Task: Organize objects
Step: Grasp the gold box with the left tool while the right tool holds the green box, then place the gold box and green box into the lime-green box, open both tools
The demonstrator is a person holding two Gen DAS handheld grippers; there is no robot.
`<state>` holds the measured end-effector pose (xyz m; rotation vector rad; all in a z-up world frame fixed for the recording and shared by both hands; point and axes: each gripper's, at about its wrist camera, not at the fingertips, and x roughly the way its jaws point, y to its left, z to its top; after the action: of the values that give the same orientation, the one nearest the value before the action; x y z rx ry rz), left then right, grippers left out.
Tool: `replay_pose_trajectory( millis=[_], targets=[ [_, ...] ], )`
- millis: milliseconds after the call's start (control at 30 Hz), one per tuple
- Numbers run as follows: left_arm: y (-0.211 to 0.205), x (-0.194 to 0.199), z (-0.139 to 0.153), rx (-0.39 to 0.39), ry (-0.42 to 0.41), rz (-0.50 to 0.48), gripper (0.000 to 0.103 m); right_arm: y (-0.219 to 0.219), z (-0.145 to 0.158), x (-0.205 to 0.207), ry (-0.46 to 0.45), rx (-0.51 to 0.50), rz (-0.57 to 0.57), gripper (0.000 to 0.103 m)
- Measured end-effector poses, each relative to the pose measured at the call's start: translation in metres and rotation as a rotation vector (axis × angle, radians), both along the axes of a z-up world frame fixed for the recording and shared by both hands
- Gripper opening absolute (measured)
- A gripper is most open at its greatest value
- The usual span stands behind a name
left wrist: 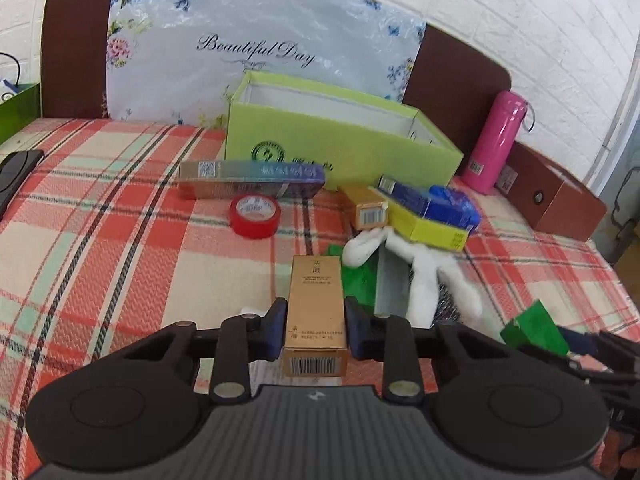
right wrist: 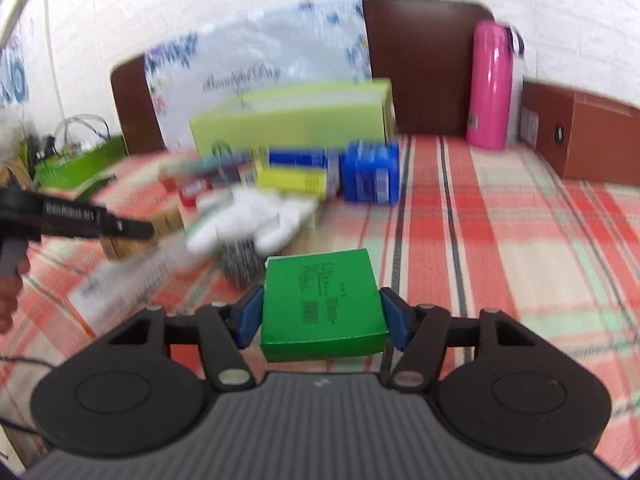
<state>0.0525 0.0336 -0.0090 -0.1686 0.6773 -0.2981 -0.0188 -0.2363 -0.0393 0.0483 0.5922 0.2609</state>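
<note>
My left gripper (left wrist: 316, 330) is shut on a tall gold box (left wrist: 315, 304), held above the plaid bedspread. My right gripper (right wrist: 322, 316) is shut on a flat green box (right wrist: 322, 300), also held above the bed. An open lime-green box (left wrist: 336, 142) stands at the back, also in the blurred right wrist view (right wrist: 296, 120). In front of it lie a long purple box (left wrist: 252, 178), a red tape roll (left wrist: 254, 216), an orange box (left wrist: 366, 208), a yellow box (left wrist: 428, 226) with a blue box (left wrist: 432, 200) on it, and white cloth (left wrist: 420, 276).
A pink bottle (left wrist: 496, 144) and a brown box (left wrist: 556, 200) stand at the back right. A black device (left wrist: 16, 176) lies at the left edge. A green bag (left wrist: 18, 110) is at far left. A floral bag (left wrist: 256, 48) leans on the headboard.
</note>
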Motion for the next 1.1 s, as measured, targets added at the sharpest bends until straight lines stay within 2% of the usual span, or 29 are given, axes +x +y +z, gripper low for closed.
replay_pose_trajectory(
  millis=[300,433,533,767,967,1100],
  targets=[
    [-0.004,0.029,0.055,-0.062,-0.131,-0.029,0.031,0.006,0.06,0.057,-0.147,0.016,0.071,0.061],
    [-0.006,0.058,0.075,-0.083,-0.167,-0.02,0.031,0.014,0.076,0.091,-0.188,-0.008,0.085,0.061],
    [-0.01,0.085,0.085,-0.065,-0.182,-0.009,0.031,0.02,0.083,0.121,-0.203,-0.033,0.082,0.061],
    [-0.024,0.156,0.089,-0.047,-0.149,0.031,0.031,0.034,0.083,0.198,-0.204,-0.127,0.054,0.061],
    [-0.027,0.208,0.074,-0.034,-0.096,0.064,0.031,0.041,0.066,0.267,-0.168,-0.158,0.003,0.061],
    [-0.027,0.232,0.059,-0.008,-0.071,0.072,0.031,0.044,0.048,0.296,-0.149,-0.182,-0.021,0.061]
  ],
)
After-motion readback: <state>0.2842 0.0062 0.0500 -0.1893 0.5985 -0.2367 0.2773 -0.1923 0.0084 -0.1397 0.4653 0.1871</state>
